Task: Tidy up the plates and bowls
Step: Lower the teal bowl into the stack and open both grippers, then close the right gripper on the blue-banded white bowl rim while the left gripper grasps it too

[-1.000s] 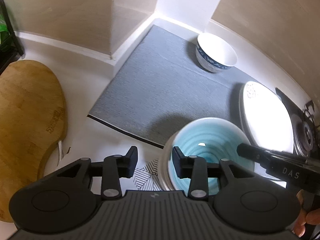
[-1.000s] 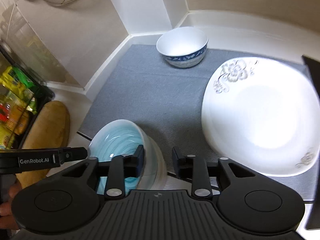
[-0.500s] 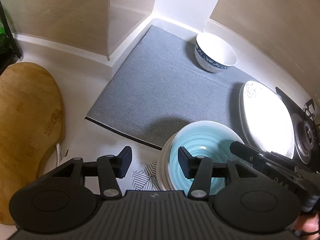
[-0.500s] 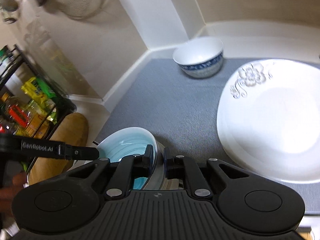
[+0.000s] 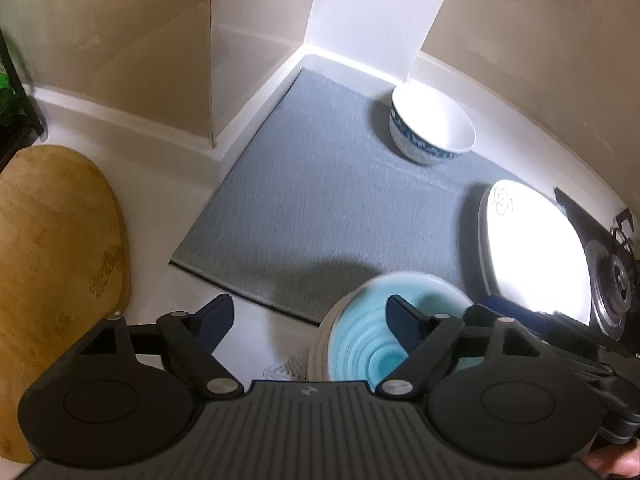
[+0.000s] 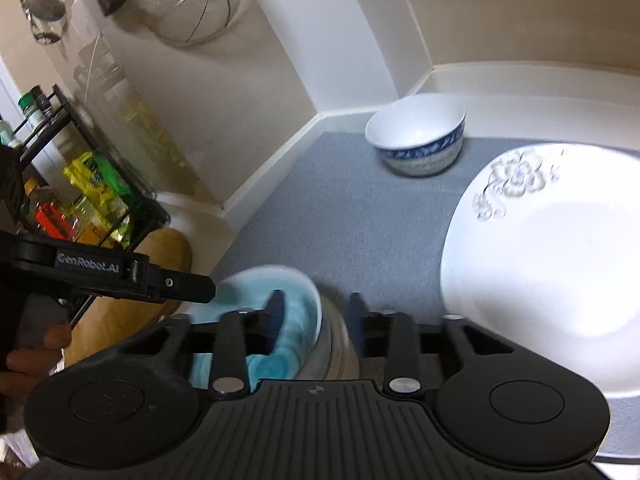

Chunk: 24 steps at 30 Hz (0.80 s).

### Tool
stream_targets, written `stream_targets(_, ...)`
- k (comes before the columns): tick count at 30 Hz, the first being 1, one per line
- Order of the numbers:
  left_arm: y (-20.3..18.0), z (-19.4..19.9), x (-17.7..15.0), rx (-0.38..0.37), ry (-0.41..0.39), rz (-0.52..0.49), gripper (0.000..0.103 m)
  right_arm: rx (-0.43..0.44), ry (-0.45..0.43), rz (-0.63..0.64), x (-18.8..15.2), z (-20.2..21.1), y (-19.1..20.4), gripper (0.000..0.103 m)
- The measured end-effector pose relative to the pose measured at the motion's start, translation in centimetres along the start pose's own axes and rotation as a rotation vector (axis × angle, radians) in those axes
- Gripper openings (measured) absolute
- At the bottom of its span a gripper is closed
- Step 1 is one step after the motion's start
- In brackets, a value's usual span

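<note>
- The left gripper had just been opening; its jaws stood wide, the teal bowl's rim between them, untouched.
- The teal bowl sat at the grey mat's near edge.
- The right gripper had just been opening, straddling the bowl's wall; contact was too blurred to tell.

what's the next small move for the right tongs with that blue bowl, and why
Probably close the right tongs back onto the blue bowl rim. Their jaws have just been opening and straddle the rim without clearly pressing it. The left tongs stand wide open, holding nothing, and the bowl still overhangs the grey mat edge.
</note>
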State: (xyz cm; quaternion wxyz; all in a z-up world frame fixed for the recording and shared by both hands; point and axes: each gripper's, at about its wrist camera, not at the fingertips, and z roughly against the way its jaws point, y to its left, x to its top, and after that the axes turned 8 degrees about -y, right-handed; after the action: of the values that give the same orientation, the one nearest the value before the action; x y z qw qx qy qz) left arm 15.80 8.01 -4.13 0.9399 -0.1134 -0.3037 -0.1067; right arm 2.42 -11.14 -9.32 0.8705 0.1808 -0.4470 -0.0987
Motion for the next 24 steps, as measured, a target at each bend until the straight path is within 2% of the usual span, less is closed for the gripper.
stream_targets(5,-0.7,-0.9,2.9,-0.038,-0.015,0.029,0.09,-0.044,-0.043,-0.009,3.7,0.6,0.1,0.056)
stream_targets(9,-1.6,-2.8,5.6,-0.055,0.001,0.084,0.101,-0.109,-0.086,-0.039,7.5,0.2,-1.0,0.061)
stream_targets(11,-2.3,-3.9,6.9,-0.036,-0.003,0.103,0.103,-0.158,-0.089,-0.057,9.1,-0.7,-1.9,0.063)
stream_targets(15,-3.8,-6.7,9.2,-0.016,0.001,0.133,0.103,-0.243,-0.065,-0.092,11.5,-3.2,-3.7,0.07)
stream_targets(24,-5.7,-13.3,11.9,0.025,0.028,0.156,0.103,-0.34,0.0,-0.154,13.9,-8.9,-7.9,0.071)
